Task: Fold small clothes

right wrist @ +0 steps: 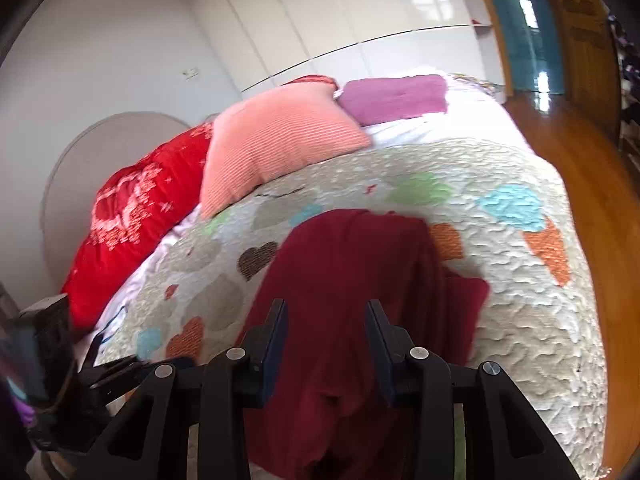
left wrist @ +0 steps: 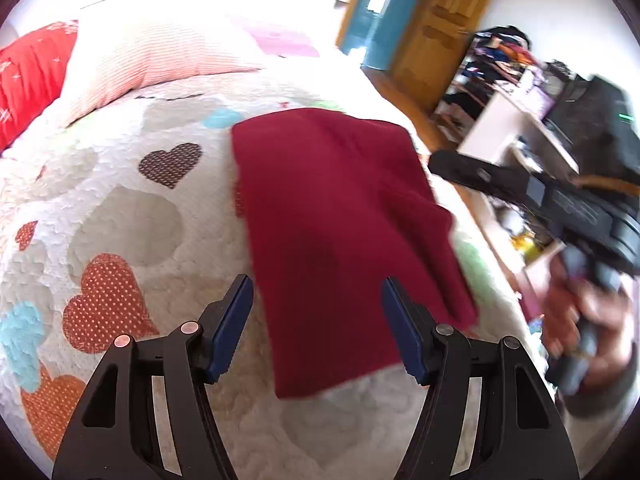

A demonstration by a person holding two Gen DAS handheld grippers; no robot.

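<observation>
A dark red garment [left wrist: 340,216] lies partly folded on the heart-patterned quilt [left wrist: 120,208] of a bed, one flap sticking out at its right side. My left gripper [left wrist: 316,320] is open and empty just above the garment's near edge. The garment also shows in the right wrist view [right wrist: 360,280], hanging over the near edge of the quilt [right wrist: 520,300]. My right gripper [right wrist: 326,332] is open and empty above the garment's near part. The right gripper also shows, blurred and held in a hand, at the right of the left wrist view [left wrist: 440,162].
A red pillow [right wrist: 132,220], a peach striped pillow [right wrist: 276,140] and a purple cushion [right wrist: 392,98] lie at the head of the bed. A wooden floor [right wrist: 592,200] runs along the bed's right side. A cluttered desk [left wrist: 516,128] and a wooden door [left wrist: 448,20] stand beyond.
</observation>
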